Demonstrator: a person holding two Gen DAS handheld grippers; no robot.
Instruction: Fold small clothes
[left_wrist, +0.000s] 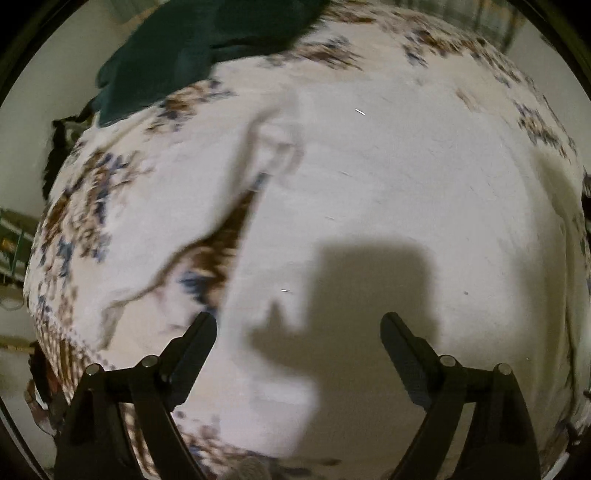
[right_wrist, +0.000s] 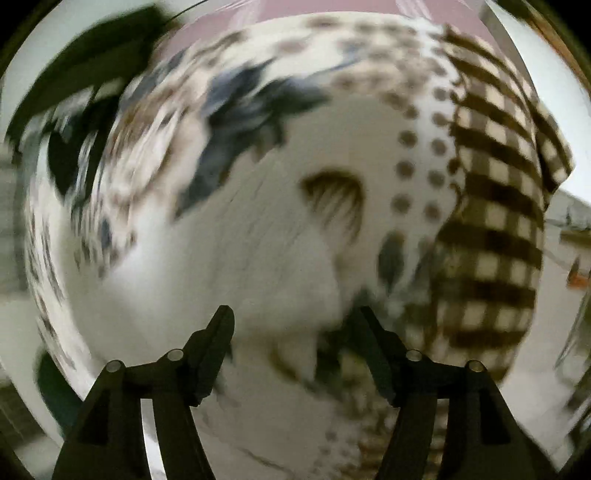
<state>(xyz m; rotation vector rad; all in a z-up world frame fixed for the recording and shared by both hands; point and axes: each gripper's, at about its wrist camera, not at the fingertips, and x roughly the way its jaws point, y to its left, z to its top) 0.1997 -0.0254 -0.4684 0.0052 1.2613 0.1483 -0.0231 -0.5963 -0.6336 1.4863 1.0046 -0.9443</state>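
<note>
In the left wrist view a white patterned cloth (left_wrist: 369, 192) with brown and blue flower prints covers the surface. A raised fold (left_wrist: 225, 229) in it runs down to the left. A dark green garment (left_wrist: 192, 48) lies at the far top left. My left gripper (left_wrist: 298, 325) is open and empty just above the white cloth. In the right wrist view, which is blurred, my right gripper (right_wrist: 295, 321) is open and empty over the white cloth (right_wrist: 221, 258). A brown and cream checked garment (right_wrist: 495, 221) lies to its right.
A white strip with brown dots (right_wrist: 421, 166) borders the checked garment. Blurred blue-grey prints (right_wrist: 240, 118) and a dark shape (right_wrist: 85, 66) sit at the far left. The gripper's shadow (left_wrist: 362, 295) falls on the cloth. Floor shows past the cloth's edges.
</note>
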